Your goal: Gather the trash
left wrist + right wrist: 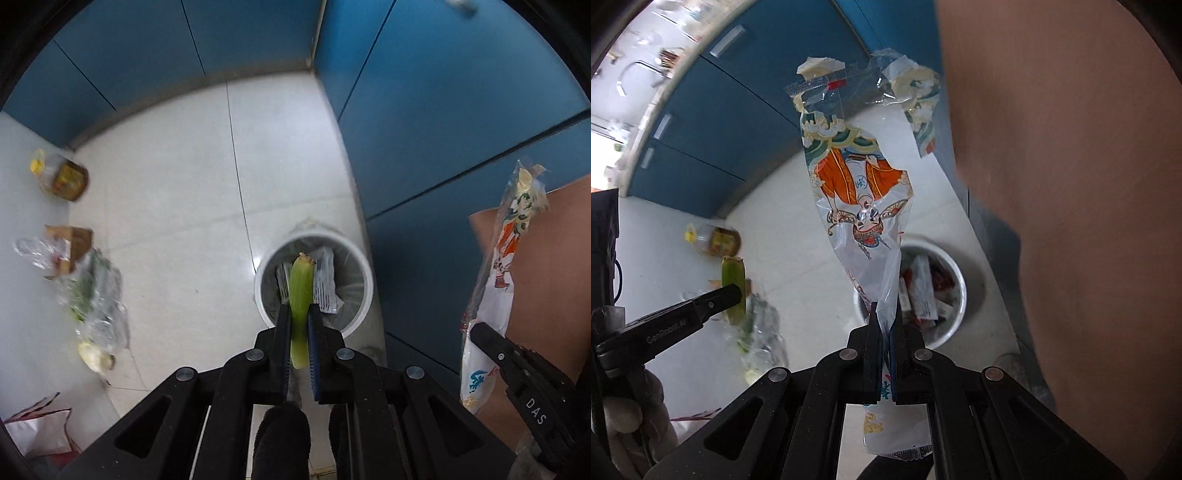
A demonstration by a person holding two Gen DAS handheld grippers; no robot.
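Note:
My left gripper (298, 308) is shut on a green vegetable stalk (301, 291) and holds it right above the white trash bin (364, 291), which has wrappers inside. My right gripper (885, 314) is shut on a clear printed plastic wrapper (860, 192) with an orange figure on it, held up above the bin (956, 314). In the left wrist view the wrapper (506, 251) and right gripper (476, 332) are at the right. In the right wrist view the left gripper (737, 291) with the stalk (733, 277) is at the left.
On the pale tiled floor lie a yellow-capped jar (68, 179), a cardboard box with clear plastic (66, 247), a crumpled clear bag with greens (96, 295) and a red-and-white bag (37, 432). Blue cabinet fronts (443, 129) stand behind and right. A brown panel (1071, 184) fills the right.

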